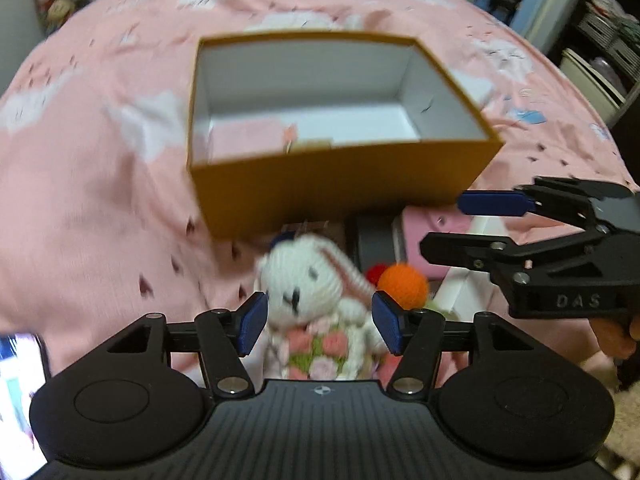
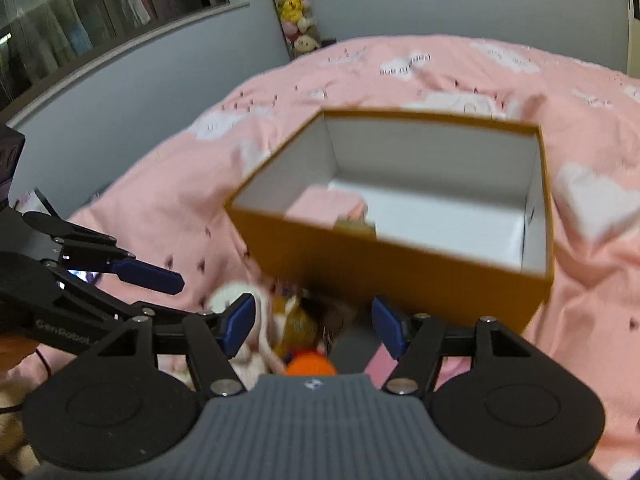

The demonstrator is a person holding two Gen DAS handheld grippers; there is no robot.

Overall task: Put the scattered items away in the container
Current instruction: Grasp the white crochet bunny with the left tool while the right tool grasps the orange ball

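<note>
An open orange box (image 1: 340, 184) with a white inside stands on the pink bed; it also shows in the right wrist view (image 2: 400, 276). A pink item (image 1: 248, 136) and a small card lie in it. A white crocheted rabbit (image 1: 308, 292) with a flower bouquet lies in front of the box, between the open fingers of my left gripper (image 1: 320, 326). An orange ball (image 1: 402, 282) and a red one lie beside it. My right gripper (image 2: 312, 326) is open above the toy pile, with the orange ball (image 2: 310, 364) below it. It appears in the left wrist view (image 1: 448, 224), open.
A dark flat item (image 1: 372, 240) and a pink case (image 1: 440, 228) lie right of the rabbit. A lit phone screen (image 1: 20, 392) is at the lower left. The pink cloud-print bedspread (image 2: 400, 76) surrounds the box. Plush toys (image 2: 296, 12) hang on the wall behind.
</note>
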